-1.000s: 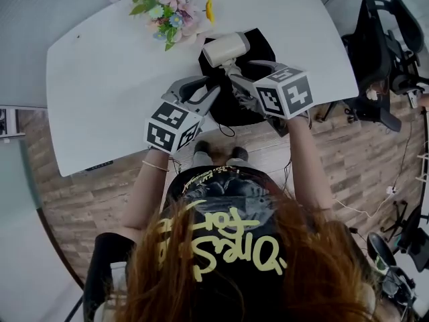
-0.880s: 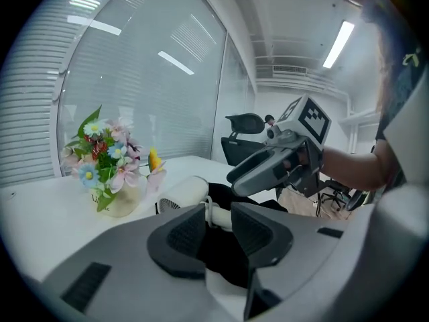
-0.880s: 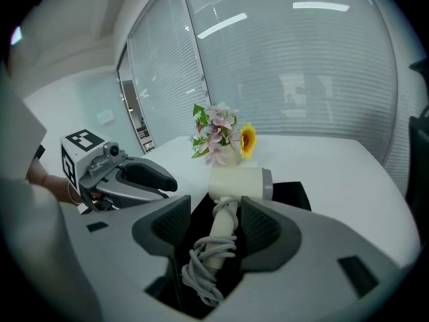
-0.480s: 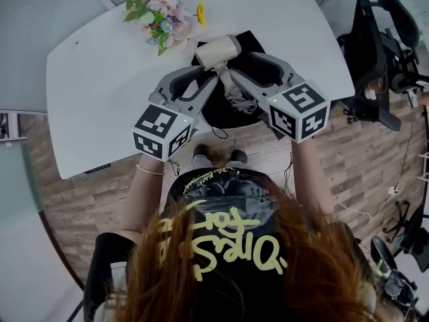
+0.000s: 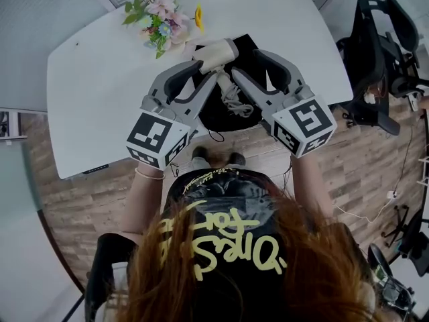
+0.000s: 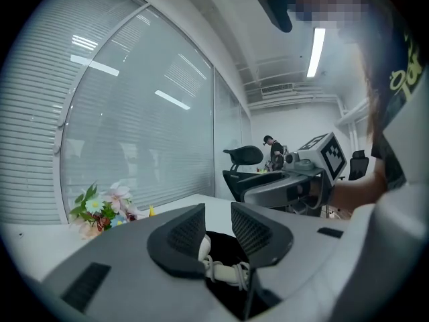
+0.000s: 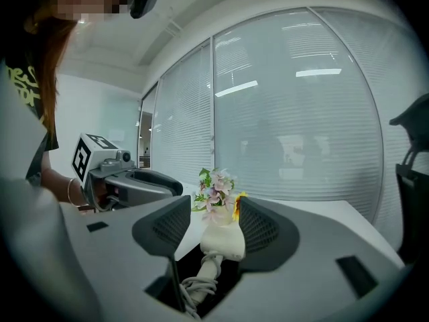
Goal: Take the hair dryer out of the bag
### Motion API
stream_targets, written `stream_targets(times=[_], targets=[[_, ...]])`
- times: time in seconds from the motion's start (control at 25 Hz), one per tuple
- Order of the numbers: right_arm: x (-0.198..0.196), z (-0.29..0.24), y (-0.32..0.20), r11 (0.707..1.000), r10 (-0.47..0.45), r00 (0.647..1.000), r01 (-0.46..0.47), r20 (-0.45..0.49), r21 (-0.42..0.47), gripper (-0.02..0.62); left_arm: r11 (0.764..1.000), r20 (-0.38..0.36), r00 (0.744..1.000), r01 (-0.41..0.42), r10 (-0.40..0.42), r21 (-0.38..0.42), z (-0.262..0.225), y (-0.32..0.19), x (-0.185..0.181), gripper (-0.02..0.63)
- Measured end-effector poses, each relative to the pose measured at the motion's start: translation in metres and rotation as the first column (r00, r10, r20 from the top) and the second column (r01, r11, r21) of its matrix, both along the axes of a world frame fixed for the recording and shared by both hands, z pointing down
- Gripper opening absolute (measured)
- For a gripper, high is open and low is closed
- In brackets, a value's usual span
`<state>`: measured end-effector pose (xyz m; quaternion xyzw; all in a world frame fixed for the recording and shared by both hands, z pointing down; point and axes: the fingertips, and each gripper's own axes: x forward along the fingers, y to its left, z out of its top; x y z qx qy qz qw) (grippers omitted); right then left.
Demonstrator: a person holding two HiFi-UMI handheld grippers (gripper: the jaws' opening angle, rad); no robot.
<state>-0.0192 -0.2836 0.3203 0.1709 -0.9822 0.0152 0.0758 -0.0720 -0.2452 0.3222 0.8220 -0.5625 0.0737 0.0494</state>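
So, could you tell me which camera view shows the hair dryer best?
The head view: nearly the whole hair dryer, body, handle and wound cord, shows over the black bag. The right gripper view shows its body and cord end-on; the left gripper view only a white sliver.

Hair dryer (image 5: 216, 54), left tool (image 5: 208, 74), right tool (image 5: 245, 64) higher above bag (image 5: 216, 113).

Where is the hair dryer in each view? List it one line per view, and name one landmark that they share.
Head view: hair dryer at upper centre, over the black bag.
Left gripper view: hair dryer at low centre, mostly hidden between the jaws.
Right gripper view: hair dryer at low centre, between the jaws.
Shared landmark: flowers, top left, low left, and just behind the dryer.
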Motion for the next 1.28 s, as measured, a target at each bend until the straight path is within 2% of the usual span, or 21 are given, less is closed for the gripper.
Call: stream_targets(times=[0.16,0.44,0.88,1.12,1.2,1.28], targets=[[0.005,-0.013,0.000,0.998,0.020,0.999,-0.023,0.044,0.055,0.218,0.999,0.016,1.000,0.005,-0.006,0.034,-0.008,0.001,0.003,0.115],[0.006,-0.022,0.004,0.996,0.007,0.997,-0.014,0.072,0.085,0.218,0.997,0.013,1.000,0.008,-0.009,0.077,-0.019,0.002,0.010,0.115],[0.007,-0.023,0.010,0.996,-0.016,0.996,0.008,0.087,0.086,0.211,0.996,0.023,1.000,0.016,-0.018,0.085,-0.019,0.002,0.012,0.112],[0.008,-0.026,0.013,0.990,0.005,0.996,-0.018,0.091,0.143,0.117,0.996,0.029,1.000,0.005,-0.007,0.091,-0.019,0.004,0.015,0.078],[0.010,-0.027,0.014,0.988,0.018,0.996,-0.032,0.089,0.154,0.062,0.995,0.029,1.000,0.002,-0.005,0.099,-0.020,0.005,0.015,0.066],[0.010,-0.027,0.016,0.987,0.023,0.996,-0.037,0.091,0.157,0.043,0.995,0.027,1.000,0.002,-0.005,0.105,-0.021,0.005,0.015,0.055]])
